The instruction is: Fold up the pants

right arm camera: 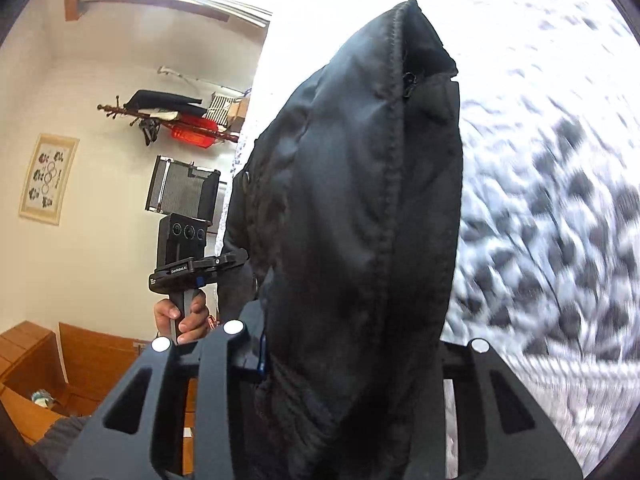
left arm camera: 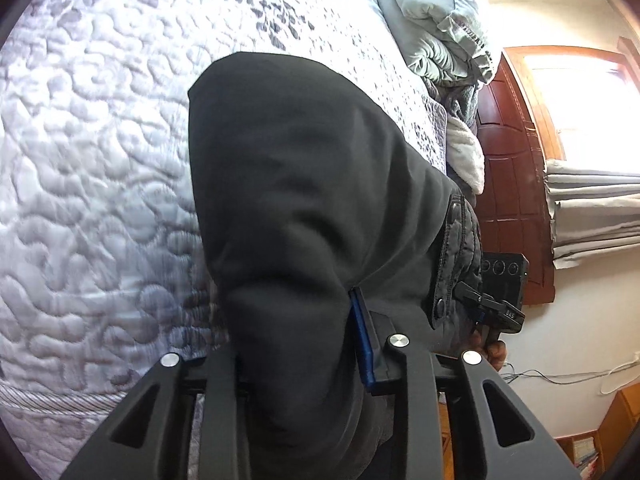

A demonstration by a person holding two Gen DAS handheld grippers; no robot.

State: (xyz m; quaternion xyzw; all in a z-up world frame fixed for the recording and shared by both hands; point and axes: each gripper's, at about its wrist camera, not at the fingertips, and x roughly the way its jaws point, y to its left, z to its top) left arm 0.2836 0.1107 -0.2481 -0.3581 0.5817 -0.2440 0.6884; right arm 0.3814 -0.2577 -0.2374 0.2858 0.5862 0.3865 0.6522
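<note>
The black pants hang in front of the left wrist camera, lifted above the quilted bed. My left gripper is shut on a bunch of the pants' fabric; a blue pad shows on one finger. In the right wrist view the pants fill the middle, with a seam and a zipper near the top. My right gripper is shut on the pants, cloth draped over the fingers. Each gripper shows in the other's view: the right one at the right, the left one at the left, held by a hand.
The bed's white and grey quilt lies under the pants. A bundled pale duvet sits at the bed's far end. A brown wooden door, a window and curtain stand right. A wall rack with clothes and wooden furniture are left.
</note>
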